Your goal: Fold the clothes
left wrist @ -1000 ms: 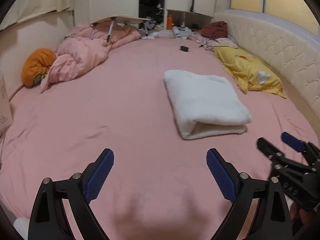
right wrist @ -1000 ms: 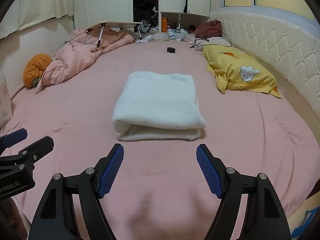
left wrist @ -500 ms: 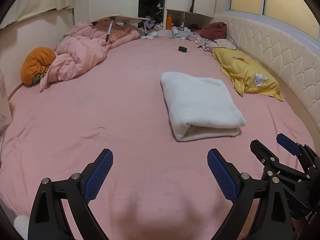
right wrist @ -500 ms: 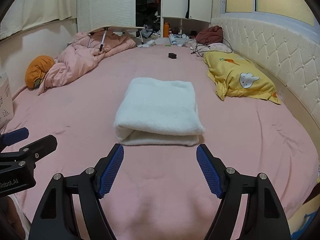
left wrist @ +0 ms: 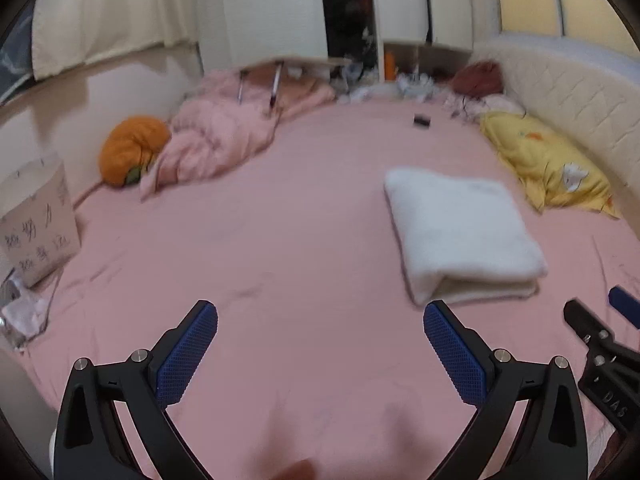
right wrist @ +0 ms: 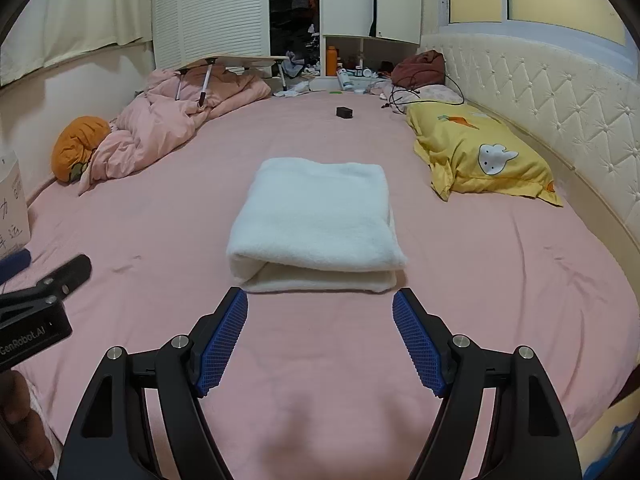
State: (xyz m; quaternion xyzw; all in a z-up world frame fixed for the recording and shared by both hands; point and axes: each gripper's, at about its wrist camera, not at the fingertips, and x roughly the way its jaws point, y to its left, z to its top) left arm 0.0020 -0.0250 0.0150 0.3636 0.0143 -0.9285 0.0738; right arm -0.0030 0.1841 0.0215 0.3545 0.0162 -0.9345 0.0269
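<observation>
Both released claws [left wrist: 320,354] [right wrist: 320,338] farther back; folded towel [right wrist: 316,224] lengthwise away, fold nearest.

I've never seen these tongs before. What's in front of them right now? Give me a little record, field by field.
surface: pink bed sheet
main item: white folded towel, lying flat in front of the right tongs
left tongs: open, empty
right tongs: open, empty, short of the towel's near edge
to the right: yellow pillow beside the padded headboard
to the left: crumpled pink duvet, orange cushion
</observation>
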